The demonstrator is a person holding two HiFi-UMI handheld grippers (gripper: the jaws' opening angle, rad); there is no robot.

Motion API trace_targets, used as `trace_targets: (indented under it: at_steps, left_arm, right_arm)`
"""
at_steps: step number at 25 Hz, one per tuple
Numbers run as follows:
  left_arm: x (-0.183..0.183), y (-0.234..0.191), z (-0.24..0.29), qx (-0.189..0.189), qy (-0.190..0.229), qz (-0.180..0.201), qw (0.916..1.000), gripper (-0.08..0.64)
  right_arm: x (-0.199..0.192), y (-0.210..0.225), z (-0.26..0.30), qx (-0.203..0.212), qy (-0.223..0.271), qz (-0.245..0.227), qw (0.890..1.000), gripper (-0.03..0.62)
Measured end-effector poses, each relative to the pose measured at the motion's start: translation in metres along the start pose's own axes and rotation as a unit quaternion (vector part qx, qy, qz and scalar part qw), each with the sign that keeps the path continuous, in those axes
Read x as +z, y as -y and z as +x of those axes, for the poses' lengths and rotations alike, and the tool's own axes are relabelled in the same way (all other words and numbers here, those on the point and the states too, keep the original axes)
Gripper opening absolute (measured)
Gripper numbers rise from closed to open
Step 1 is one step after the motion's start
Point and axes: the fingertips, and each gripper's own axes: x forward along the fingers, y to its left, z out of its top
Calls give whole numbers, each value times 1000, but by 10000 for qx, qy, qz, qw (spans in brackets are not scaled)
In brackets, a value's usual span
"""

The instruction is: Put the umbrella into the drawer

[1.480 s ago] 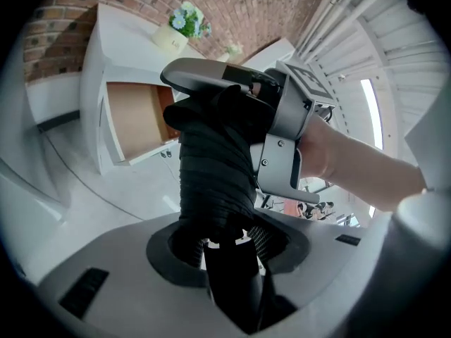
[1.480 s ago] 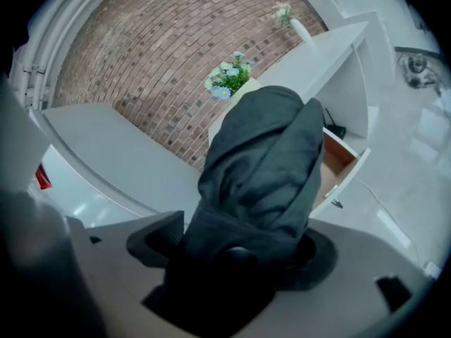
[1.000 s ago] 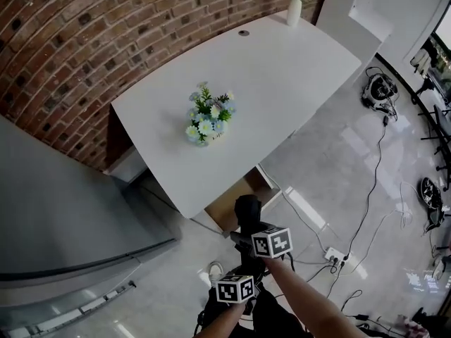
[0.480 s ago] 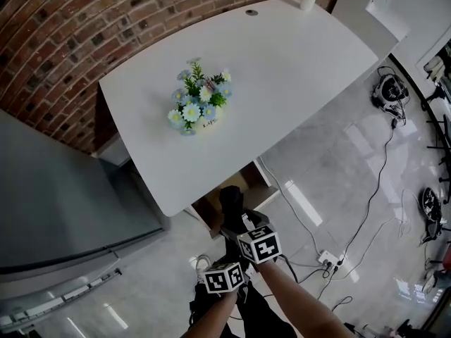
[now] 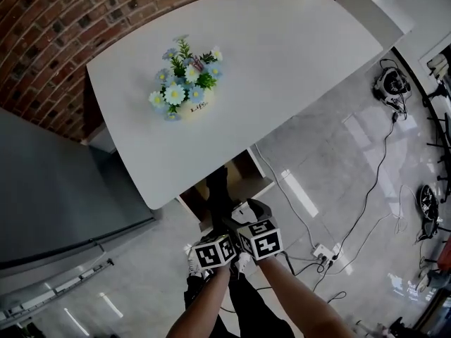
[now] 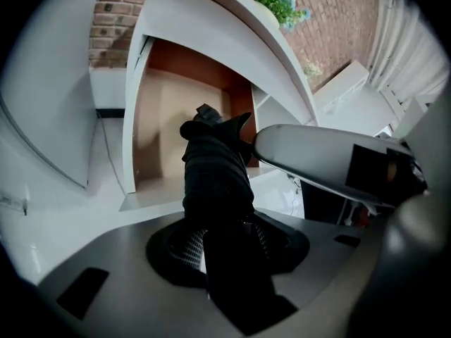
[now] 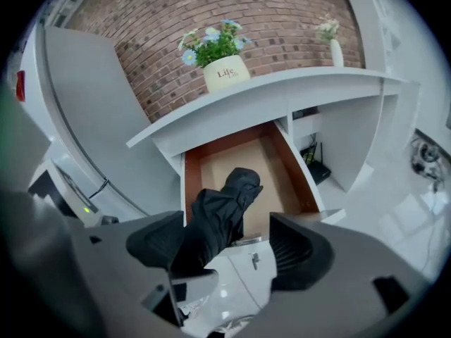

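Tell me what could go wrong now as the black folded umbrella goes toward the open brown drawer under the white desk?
1. Only the left gripper clamps the black folded umbrella, near one end; the right gripper is open, so the long free part might swing or slip.
2. The open brown drawer lies close beneath the white desk edge; the umbrella's tip might hit that edge or the drawer's front instead of going in.
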Motion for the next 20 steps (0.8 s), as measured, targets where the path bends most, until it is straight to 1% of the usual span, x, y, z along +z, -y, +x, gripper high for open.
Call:
trace_targets:
  at_steps: [3,5,7,9,15,17,20]
  left_arm:
    - [10,4,9,-48,-78,-100,9999,163]
    - [14,7,12,-83,-158,-65,9998,172]
    - [11,9,12,-60,-251,117,9996,188]
    - [7,10,10,-38,-316,209,9993,214]
    - [-1,7,-4,-18,-500,256,9984,225]
    - [-7,8,-9,-55,-598,272,9978,240]
    - [-19,11,-18,-72,-717,337,9968,241]
  right_arm:
    - [6,7,-5,-34,131,76,9999,386]
    - [4,14,-6,-76,158,96,9998,387]
    - [1,17,-7,-79,132,112,9998,386]
    - [-2,17,-6,-71,104,139,9998,386]
    - [-4,9,-5,-4,64,211,9998,387]
    - [-3,5,-5,21,63,209,9998,387]
    - [3,1,-9,8,103,170,9998,387]
